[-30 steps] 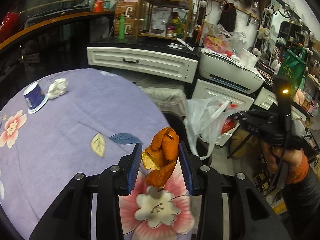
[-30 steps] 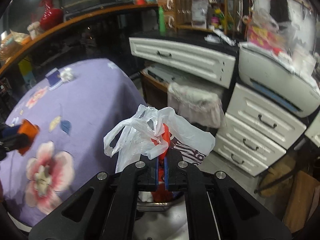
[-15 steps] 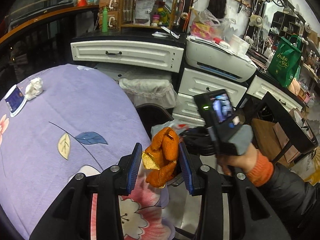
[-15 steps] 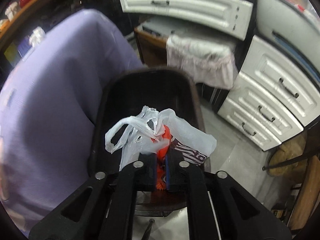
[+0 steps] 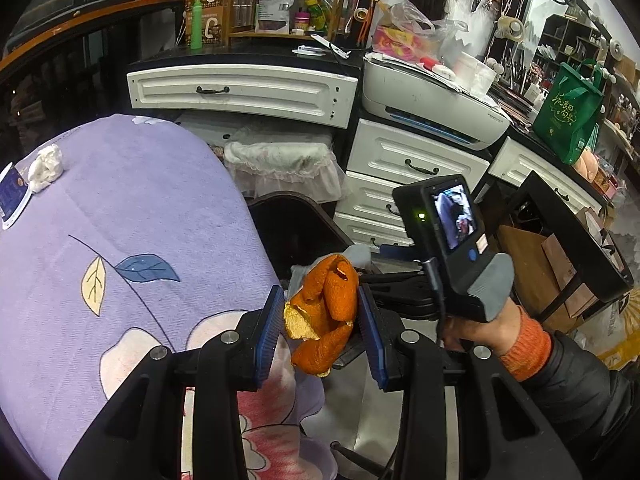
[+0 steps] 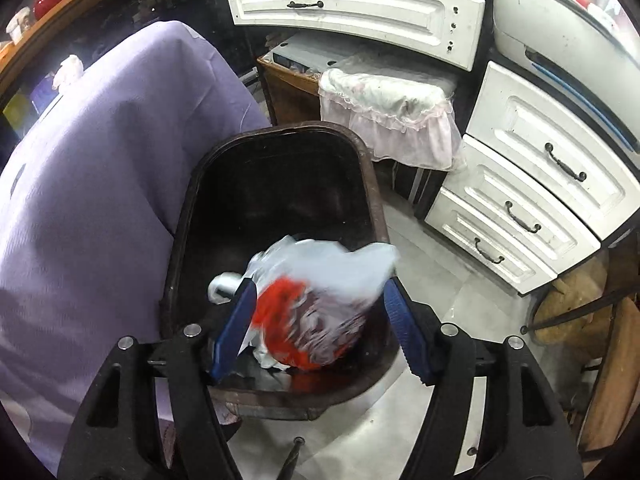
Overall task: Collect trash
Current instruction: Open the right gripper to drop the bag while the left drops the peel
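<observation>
So, left wrist view first: the left gripper (image 5: 320, 330) is closed most of the way on a curl of orange peel (image 5: 326, 312), pinched between both blue pads and hanging just off the edge of the purple flowered counter (image 5: 120, 208). The dark trash bin (image 5: 296, 228) sits at about 12 o'clock from the peel, right against the cloth edge. I'd say the trick is to carry the peel fully over the bin mouth before letting go, since the other hand's rig is crowding in at 3 o'clock. A crumpled tissue (image 5: 46, 166) and a small blue-and-white cup (image 5: 12, 196) are left on the counter out at 10 o'clock.

Right wrist view: the right gripper (image 6: 320, 320) has its jaws spread wide, gripping nothing, and the plastic bag (image 6: 320, 300) with red stuff inside is blurred between them, looks like it's dropping into the bin (image 6: 376, 200). Room's cluttered: white drawers (image 6: 520, 216) at 2 o'clock, a lace-covered stool (image 6: 392, 108) at 12, pale tile floor (image 6: 360, 440) below
</observation>
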{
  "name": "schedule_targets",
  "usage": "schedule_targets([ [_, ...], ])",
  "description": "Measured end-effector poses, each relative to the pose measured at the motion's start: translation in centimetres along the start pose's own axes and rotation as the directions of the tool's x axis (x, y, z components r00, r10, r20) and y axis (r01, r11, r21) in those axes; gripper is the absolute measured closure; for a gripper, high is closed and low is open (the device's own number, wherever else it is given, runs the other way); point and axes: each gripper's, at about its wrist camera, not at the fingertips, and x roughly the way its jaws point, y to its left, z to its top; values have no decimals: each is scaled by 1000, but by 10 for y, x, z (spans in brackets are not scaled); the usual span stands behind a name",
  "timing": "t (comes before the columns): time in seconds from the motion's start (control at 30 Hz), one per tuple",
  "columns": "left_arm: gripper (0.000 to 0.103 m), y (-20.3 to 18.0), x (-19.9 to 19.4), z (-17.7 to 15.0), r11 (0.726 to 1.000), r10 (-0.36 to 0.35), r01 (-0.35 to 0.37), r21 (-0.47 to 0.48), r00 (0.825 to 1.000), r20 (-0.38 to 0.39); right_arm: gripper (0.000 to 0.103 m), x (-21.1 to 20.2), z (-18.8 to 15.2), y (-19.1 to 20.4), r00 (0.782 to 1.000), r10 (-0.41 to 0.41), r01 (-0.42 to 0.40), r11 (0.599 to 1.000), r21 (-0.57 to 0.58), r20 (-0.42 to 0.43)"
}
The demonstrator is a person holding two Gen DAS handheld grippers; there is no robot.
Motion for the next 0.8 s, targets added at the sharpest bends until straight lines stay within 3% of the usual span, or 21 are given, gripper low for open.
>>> schedule_targets([
  [0.2,66,0,4,1,1000,4,-4,0,1000,-9,36,-18,-9,-6,1000,-20,19,1000,8,17],
  [0.4,66,-6,17,4,1000,-12,12,7,999,-38,33,-52,-24,-12,996,-18,14,999,48,87],
  [0.8,66,-27,75,23,1000,-21,23,13,989,-149,31,-104,-57,-31,982,-36,11,991,136,183],
])
